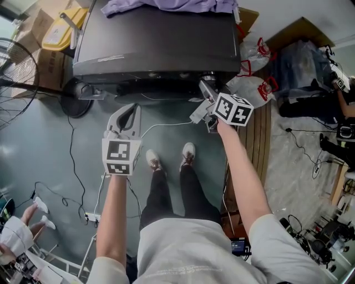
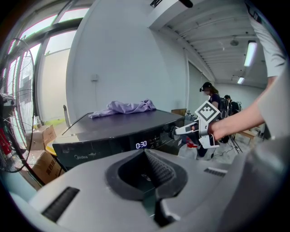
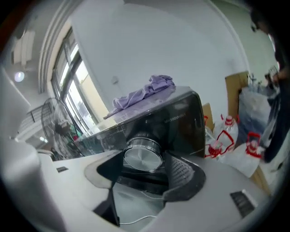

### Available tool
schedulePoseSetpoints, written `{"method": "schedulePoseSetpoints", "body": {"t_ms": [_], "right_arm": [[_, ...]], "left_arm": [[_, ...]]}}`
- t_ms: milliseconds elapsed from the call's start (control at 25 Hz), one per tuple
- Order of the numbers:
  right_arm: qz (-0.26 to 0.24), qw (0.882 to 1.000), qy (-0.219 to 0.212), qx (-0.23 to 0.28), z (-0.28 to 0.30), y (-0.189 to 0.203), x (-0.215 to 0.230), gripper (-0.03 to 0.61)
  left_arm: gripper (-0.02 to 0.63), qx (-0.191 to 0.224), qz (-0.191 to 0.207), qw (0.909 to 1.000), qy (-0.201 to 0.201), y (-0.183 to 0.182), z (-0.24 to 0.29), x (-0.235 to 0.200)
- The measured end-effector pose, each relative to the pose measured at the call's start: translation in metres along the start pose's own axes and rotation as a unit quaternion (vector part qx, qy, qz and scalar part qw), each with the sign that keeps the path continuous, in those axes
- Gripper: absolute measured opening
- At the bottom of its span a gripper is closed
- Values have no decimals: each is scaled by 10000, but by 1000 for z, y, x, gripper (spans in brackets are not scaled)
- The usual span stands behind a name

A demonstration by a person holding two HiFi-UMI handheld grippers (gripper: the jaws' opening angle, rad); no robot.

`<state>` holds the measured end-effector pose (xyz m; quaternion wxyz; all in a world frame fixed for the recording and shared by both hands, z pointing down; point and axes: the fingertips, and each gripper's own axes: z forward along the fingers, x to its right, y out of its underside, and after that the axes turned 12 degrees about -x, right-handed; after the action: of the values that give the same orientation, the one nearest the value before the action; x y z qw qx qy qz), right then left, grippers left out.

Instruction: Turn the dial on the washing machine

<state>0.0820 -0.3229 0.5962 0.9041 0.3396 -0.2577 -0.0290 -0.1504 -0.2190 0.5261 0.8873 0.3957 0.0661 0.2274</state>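
Note:
The dark washing machine stands in front of me with a purple cloth on its lid. Its front display reads 0:30. My right gripper reaches the right end of the front panel. In the right gripper view the round silver dial sits between the two jaws of the right gripper, with the ribbed pad against its right side. My left gripper hangs back from the machine, lower and to the left, jaws together with nothing in them.
A standing fan and cardboard boxes are left of the machine. White plastic bags with red handles lie at its right. Cables and a power strip run over the floor. Another person is at far right.

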Motion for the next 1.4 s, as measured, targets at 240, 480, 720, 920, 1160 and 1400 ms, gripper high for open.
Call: {"method": "schedulePoseSetpoints", "body": {"t_ms": [240,480,720,920,1160,1400], "right_arm": [[-1680,9748,1470,39,-7,-2,-5,291],[-2497,9383,2377,-288,-4,8,-7,291],[-3269,9011,2840,-212,1,3,-11,291],[-3192,9005,2940,-280,3,2,-7,288],[-2729,9265,2580,-251,4,3,-6,285],[-1514,9727,1754,-112,5,4,-1,285]], "left_arm": [[15,1,-40,10000,-30,4,-5,-6],[15,-74,-141,9999,3,11,-5,-5],[15,-204,-267,9994,91,23,-1,-11],[15,-244,-288,9991,169,27,0,-8],[15,-277,-252,9991,223,27,4,-9],[15,-239,-275,9991,236,23,5,-7]]}}
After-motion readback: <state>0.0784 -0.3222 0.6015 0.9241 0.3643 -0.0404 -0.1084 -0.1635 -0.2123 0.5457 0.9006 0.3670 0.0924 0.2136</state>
